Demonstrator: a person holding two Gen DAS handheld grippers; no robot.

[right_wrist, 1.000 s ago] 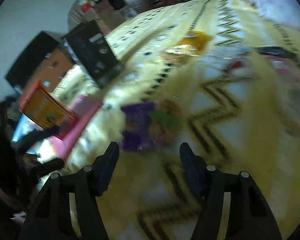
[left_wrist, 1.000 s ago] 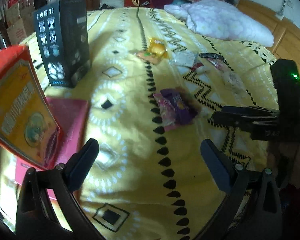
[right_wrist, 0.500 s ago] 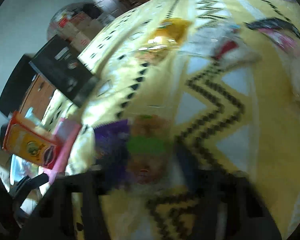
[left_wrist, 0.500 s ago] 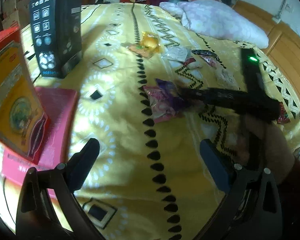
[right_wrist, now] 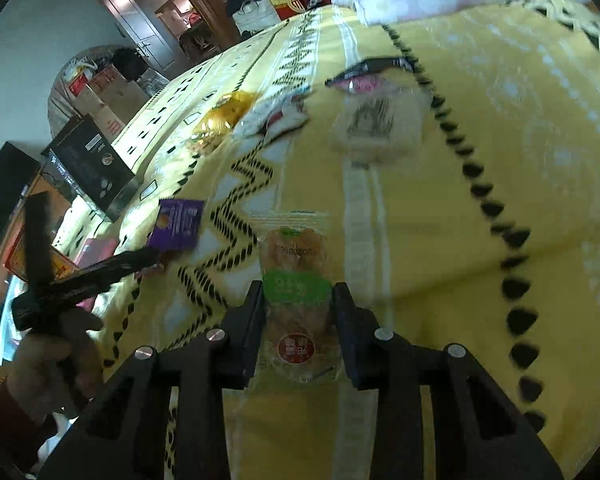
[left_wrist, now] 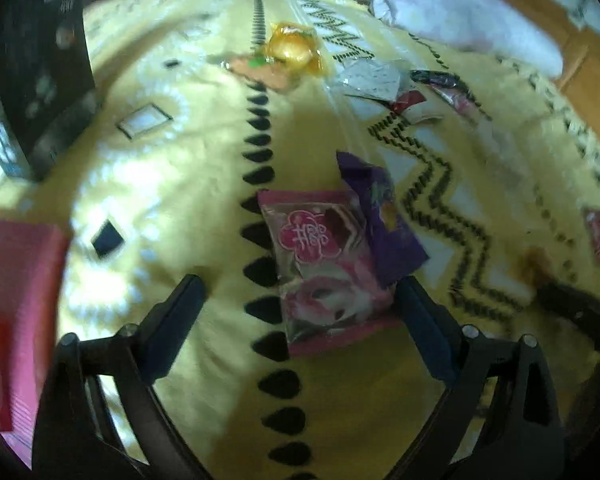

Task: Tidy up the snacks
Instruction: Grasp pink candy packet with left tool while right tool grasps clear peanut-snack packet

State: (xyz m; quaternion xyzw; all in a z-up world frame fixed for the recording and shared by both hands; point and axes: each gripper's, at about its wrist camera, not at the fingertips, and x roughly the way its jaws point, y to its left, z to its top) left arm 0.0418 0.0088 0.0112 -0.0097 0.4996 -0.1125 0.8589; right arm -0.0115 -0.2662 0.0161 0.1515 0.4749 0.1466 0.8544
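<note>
A yellow patterned bedspread (left_wrist: 148, 208) carries the scattered snacks. The right gripper (right_wrist: 298, 312) pinches a clear orange snack packet (right_wrist: 296, 276) with a green label band, its pads pressed on both long edges, most of the pack sticking out ahead of the fingers. The left gripper (left_wrist: 300, 308), jaws spread and just now narrowing, straddles a pink packet (left_wrist: 324, 268); a purple packet (left_wrist: 384, 224) lies partly under it by the right-hand finger. This looks like the pick-up step. Next the left should close on the pink pack alone, then each goes to its pile.
</note>
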